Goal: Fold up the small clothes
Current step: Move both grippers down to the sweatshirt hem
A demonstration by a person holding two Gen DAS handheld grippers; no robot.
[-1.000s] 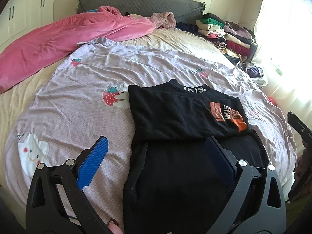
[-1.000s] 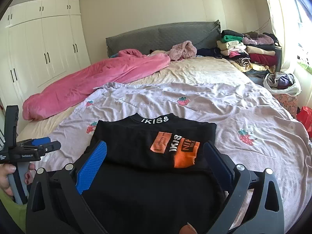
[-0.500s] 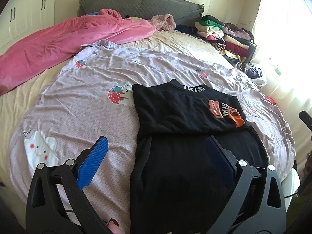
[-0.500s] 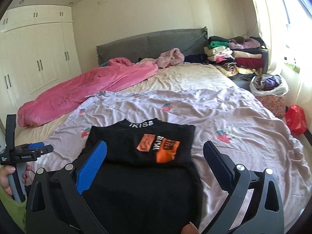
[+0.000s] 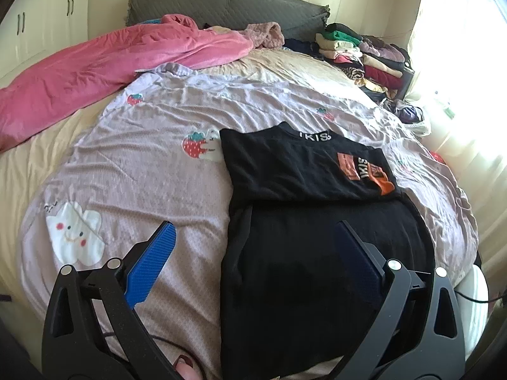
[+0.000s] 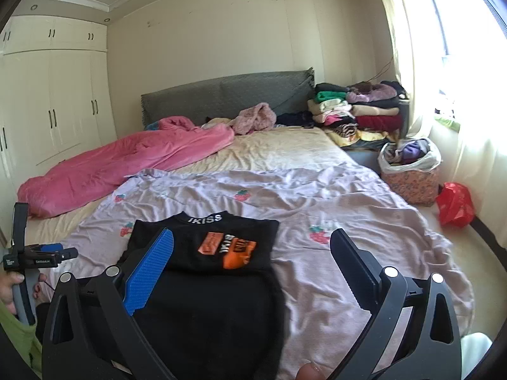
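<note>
Sunlight from a window fills a bedroom, and a big bed (image 6: 285, 148) takes up most of it. On the near part of the bed a black shirt (image 5: 304, 171) is laid flat on a light purple sheet (image 5: 152, 171). Its top part is folded over, so the white letters on the collar and an orange patch (image 6: 226, 248) are seen on top. The lower part of the black shirt is spread toward the near edge of the bed.

Both tools are held just above the near end of the shirt, and nothing is held in either one. The left tool (image 5: 252, 248) is spread wide, with one blue finger over the sheet and the other over the black cloth. The right tool (image 6: 252, 253) is spread wide too, with its blue finger over the shirt and its dark finger over the sheet. In the right view, the left tool is also seen from the side at the left edge, gripped by a hand (image 6: 9, 288).

Strawberry pictures are printed on the sheet. A pink blanket (image 5: 104, 60) is bunched up along the far left side of the bed. A pile of folded clothes (image 6: 355, 107) is stacked by the grey headboard (image 6: 221, 98). A basket (image 6: 410, 174) full of clothes and a red bag (image 6: 454, 204) are seen on the floor near the window. White closets (image 6: 54, 104) are lined along the left wall.
</note>
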